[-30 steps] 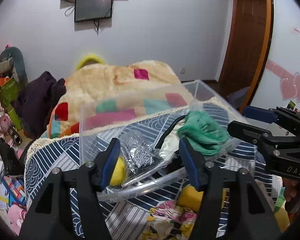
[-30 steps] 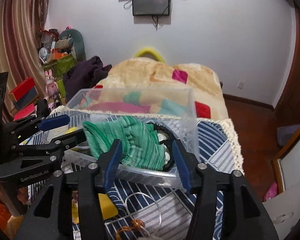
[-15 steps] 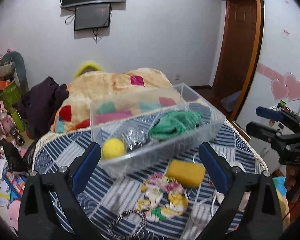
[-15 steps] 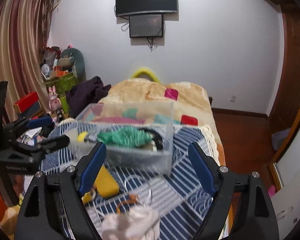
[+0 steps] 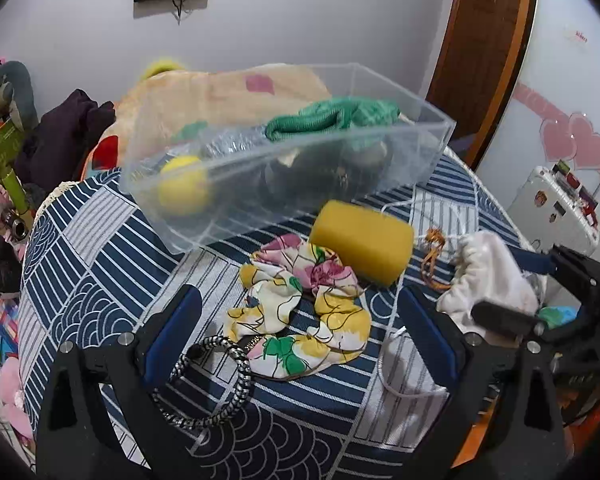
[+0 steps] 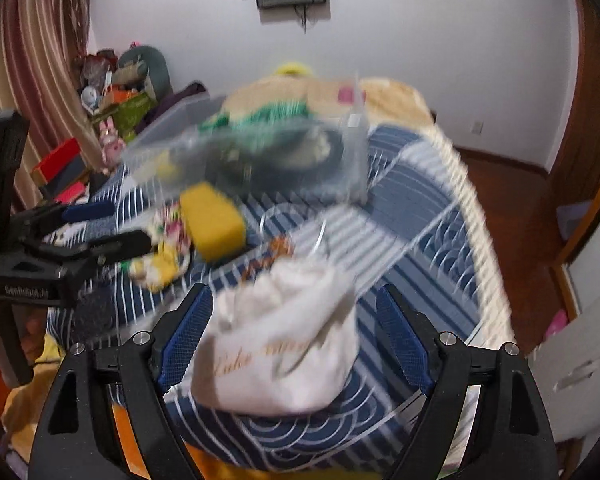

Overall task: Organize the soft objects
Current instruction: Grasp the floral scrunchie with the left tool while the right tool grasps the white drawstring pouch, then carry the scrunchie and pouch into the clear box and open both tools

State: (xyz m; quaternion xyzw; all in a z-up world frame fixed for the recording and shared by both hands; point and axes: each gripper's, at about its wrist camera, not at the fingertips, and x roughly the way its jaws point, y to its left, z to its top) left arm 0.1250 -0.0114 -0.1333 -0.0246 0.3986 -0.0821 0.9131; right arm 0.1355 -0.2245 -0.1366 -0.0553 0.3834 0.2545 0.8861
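While green cloth (image 5: 340, 118) and yellow ball (image 5: 183, 189) already in clear bin (image 5: 440, 148) — about halfway, at a guess. Left on striped cloth (image 5: 88, 240): sponge (image 5: 364, 246), scrunchie (image 5: 300, 304), braided loop (image 5: 216, 380), white pouch (image 6: 280, 340). Left gripper (image 5: 300, 344) wide, empty; right gripper (image 6: 292, 340) wide, straddling pouch.

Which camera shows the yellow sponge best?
The left wrist view: the sponge is sharp there, beside the floral scrunchie. The right wrist view shows it too, but motion-blurred.
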